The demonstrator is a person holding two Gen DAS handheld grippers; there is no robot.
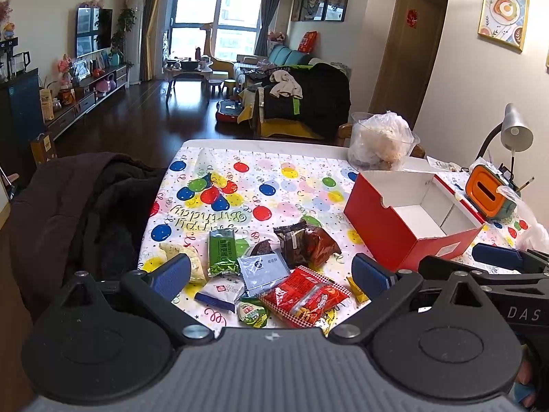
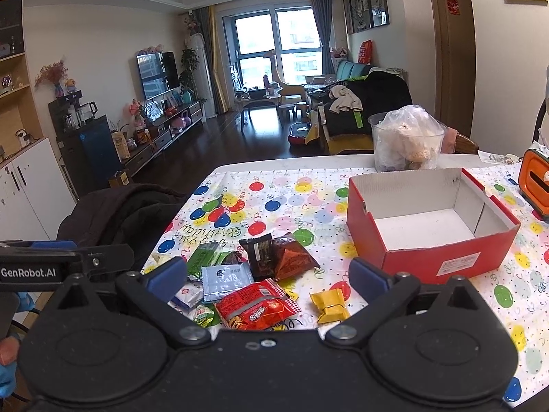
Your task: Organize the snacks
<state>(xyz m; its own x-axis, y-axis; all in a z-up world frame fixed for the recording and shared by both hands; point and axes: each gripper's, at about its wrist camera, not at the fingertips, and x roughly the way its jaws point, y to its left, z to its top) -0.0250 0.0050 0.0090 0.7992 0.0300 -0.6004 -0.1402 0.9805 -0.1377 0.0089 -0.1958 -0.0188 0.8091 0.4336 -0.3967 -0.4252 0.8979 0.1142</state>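
A balloon-print tablecloth (image 2: 274,189) covers the table. The red box (image 2: 429,261) stands open and empty; the snacks (image 2: 254,281) lie heaped just left of it, a yellow packet (image 2: 330,306) nearest. Left gripper (image 1: 271,273) and right gripper (image 2: 268,276) hover spread over the heap, holding nothing.

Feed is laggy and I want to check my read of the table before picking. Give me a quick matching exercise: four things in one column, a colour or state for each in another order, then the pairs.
Things:
1. cardboard box
2. small wrapped snack nearest the box
3. large packet in front of the pile
4. left gripper

Colour or state:
A. yellow
B. open, nothing between its fingers
C. red outside, white inside, nothing in it
D. red with a checked edge

Pairs: 1-C, 2-A, 3-D, 4-B
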